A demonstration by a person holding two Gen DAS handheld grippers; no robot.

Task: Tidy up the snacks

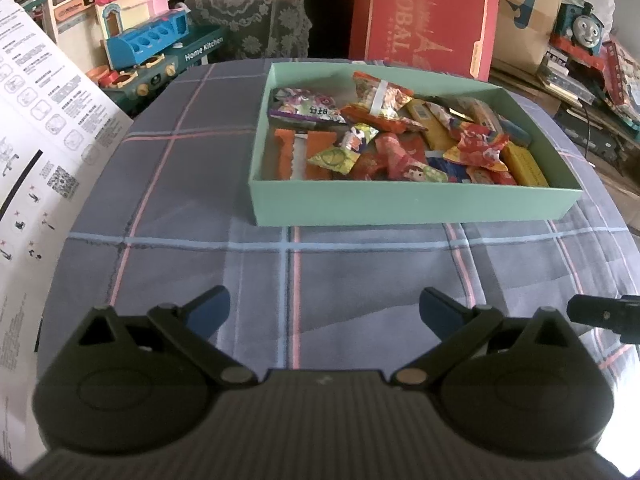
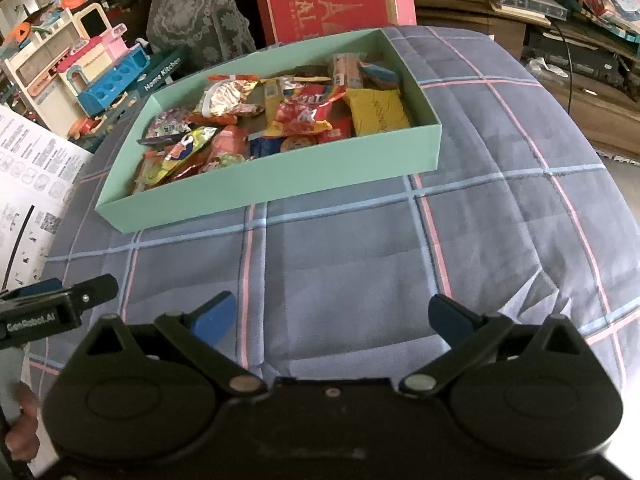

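Note:
A mint green box (image 1: pixel 412 204) sits on a plaid cloth and holds several snack packets (image 1: pixel 396 132), orange, red, yellow and purple. The box also shows in the right wrist view (image 2: pixel 276 176), with the same packets (image 2: pixel 304 112) inside. My left gripper (image 1: pixel 324 308) is open and empty, low over the cloth well in front of the box. My right gripper (image 2: pixel 332 314) is open and empty, also in front of the box. The right gripper's finger shows at the left wrist view's right edge (image 1: pixel 604 314); the left gripper shows at the right wrist view's left edge (image 2: pixel 56 304).
The plaid cloth (image 1: pixel 200 264) covers a rounded surface that drops off at the sides. A white printed sheet (image 1: pixel 44 128) lies at the left. Toy kitchen sets (image 1: pixel 148 40), a red box (image 1: pixel 420 16) and cluttered shelves (image 2: pixel 560 12) stand behind.

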